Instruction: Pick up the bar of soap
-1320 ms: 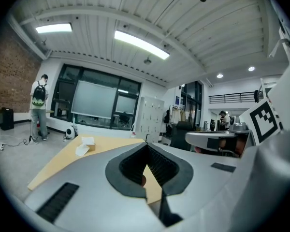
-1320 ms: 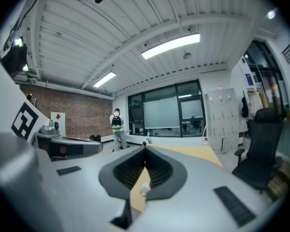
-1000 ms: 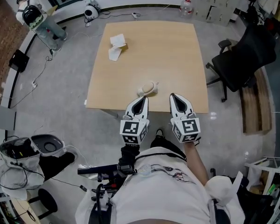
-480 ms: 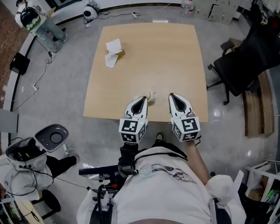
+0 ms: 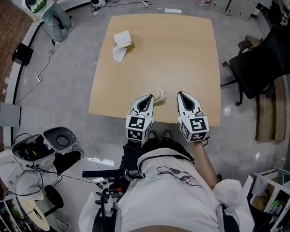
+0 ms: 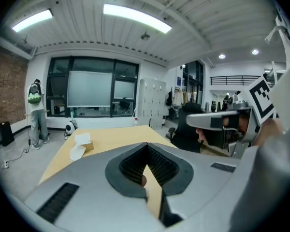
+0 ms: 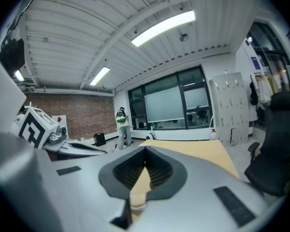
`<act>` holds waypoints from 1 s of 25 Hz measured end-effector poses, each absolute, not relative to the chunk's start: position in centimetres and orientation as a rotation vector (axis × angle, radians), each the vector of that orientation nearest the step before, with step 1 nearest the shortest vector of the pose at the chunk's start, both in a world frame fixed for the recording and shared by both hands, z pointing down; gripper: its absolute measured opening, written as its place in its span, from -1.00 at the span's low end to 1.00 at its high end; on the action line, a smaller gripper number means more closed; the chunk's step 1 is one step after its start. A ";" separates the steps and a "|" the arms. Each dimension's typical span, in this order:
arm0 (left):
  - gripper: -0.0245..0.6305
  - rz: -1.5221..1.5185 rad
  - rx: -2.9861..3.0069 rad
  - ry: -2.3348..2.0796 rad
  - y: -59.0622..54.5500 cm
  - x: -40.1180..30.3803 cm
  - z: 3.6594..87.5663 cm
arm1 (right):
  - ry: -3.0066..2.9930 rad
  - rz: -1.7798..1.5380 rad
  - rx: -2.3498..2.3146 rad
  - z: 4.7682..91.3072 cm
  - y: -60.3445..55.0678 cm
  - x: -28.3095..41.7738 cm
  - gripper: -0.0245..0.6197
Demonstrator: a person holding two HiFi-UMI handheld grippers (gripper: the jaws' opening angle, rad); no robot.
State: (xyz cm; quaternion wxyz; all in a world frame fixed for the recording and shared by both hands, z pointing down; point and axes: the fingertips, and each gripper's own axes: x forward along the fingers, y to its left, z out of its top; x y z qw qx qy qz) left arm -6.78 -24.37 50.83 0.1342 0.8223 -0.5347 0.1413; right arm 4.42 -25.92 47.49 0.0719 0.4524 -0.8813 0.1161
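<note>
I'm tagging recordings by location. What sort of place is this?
Probably a lab or workshop in an office building: a wooden table, a black office chair beside it, and white lockers next to big windows.

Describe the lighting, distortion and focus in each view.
Head view: even light, table sharp. Left gripper view: fisheye, dark corners, glaring ceiling light, left gripper soft up close. Right gripper view: same fisheye, bright ceiling strip, right gripper soft.
</note>
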 end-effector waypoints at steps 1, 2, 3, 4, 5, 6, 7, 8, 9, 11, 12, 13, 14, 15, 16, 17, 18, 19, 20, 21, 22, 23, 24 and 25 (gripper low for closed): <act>-0.92 0.458 2.382 -1.531 -24.3 -7.1 51.7 | -2.641 0.358 1.356 47.7 -25.7 4.1 -0.91; -0.92 0.512 2.377 -1.509 -24.3 -7.5 52.8 | -2.634 0.364 1.350 47.9 -25.6 3.9 -0.91; -0.92 0.564 2.371 -1.488 -24.5 -8.0 53.8 | -2.631 0.366 1.344 48.1 -25.6 3.7 -0.91; -0.92 0.610 2.362 -1.471 -24.9 -8.4 54.9 | -2.628 0.366 1.340 48.2 -25.9 3.5 -0.91; -0.92 0.651 2.350 -1.456 -25.5 -8.8 55.9 | -2.624 0.367 1.341 48.5 -26.4 3.3 -0.91; -0.92 0.691 2.339 -1.443 -26.1 -9.3 56.9 | -2.617 0.371 1.344 48.8 -26.8 3.3 -0.91; -0.92 0.730 2.333 -1.425 -26.5 -9.6 57.9 | -2.607 0.381 1.348 49.3 -27.1 3.2 -0.91; -0.92 0.768 2.332 -1.403 -26.8 -9.9 59.0 | -2.594 0.393 1.351 49.8 -27.3 3.2 -0.91; -0.92 0.804 2.330 -1.379 -27.0 -10.0 60.0 | -2.579 0.406 1.353 50.3 -27.4 3.2 -0.91; -0.92 0.858 2.311 -1.331 -27.3 -10.4 62.2 | -2.552 0.429 1.356 51.3 -27.6 3.1 -0.91; -0.92 0.870 2.300 -1.313 -27.5 -10.5 63.1 | -2.541 0.436 1.356 51.8 -27.8 3.1 -0.91; -0.92 0.875 2.293 -1.297 -27.9 -10.6 63.9 | -2.531 0.441 1.355 52.2 -28.1 3.0 -0.91; -0.92 0.881 2.288 -1.283 -28.2 -10.6 64.5 | -2.520 0.448 1.354 52.7 -28.4 3.0 -0.91; -0.92 0.891 2.285 -1.268 -28.4 -10.5 65.2 | -2.507 0.458 1.353 53.2 -28.6 3.1 -0.91; -0.92 0.904 2.283 -1.252 -28.6 -10.3 65.8 | -2.493 0.472 1.354 53.7 -28.9 3.2 -0.91; -0.92 0.919 2.280 -1.235 -28.7 -10.1 66.4 | -2.481 0.486 1.355 54.1 -29.1 3.3 -0.91; -0.92 0.935 2.278 -1.217 -28.9 -9.9 66.9 | -2.470 0.497 1.356 54.5 -29.3 3.5 -0.91; -0.92 0.950 2.277 -1.200 -29.1 -9.8 67.4 | -2.461 0.504 1.355 54.7 -29.5 3.5 -0.91; -0.92 0.964 2.278 -1.183 -29.3 -9.7 67.9 | -2.455 0.508 1.354 54.9 -29.7 3.4 -0.91; -0.92 0.977 2.280 -1.167 -29.5 -9.7 68.4 | -2.449 0.511 1.352 55.1 -29.8 3.3 -0.91; -0.92 0.989 2.282 -1.150 -29.6 -9.7 68.8 | -2.444 0.514 1.350 55.3 -29.9 3.2 -0.91; -0.92 1.003 2.284 -1.133 -29.6 -9.7 69.3 | -2.439 0.519 1.348 55.5 -30.0 3.1 -0.91; -0.92 1.018 2.285 -1.116 -29.7 -9.6 69.8 | -2.432 0.524 1.348 55.7 -30.1 3.2 -0.91; -0.92 1.035 2.286 -1.100 -29.9 -9.4 70.3 | -2.424 0.530 1.348 56.0 -30.2 3.4 -0.91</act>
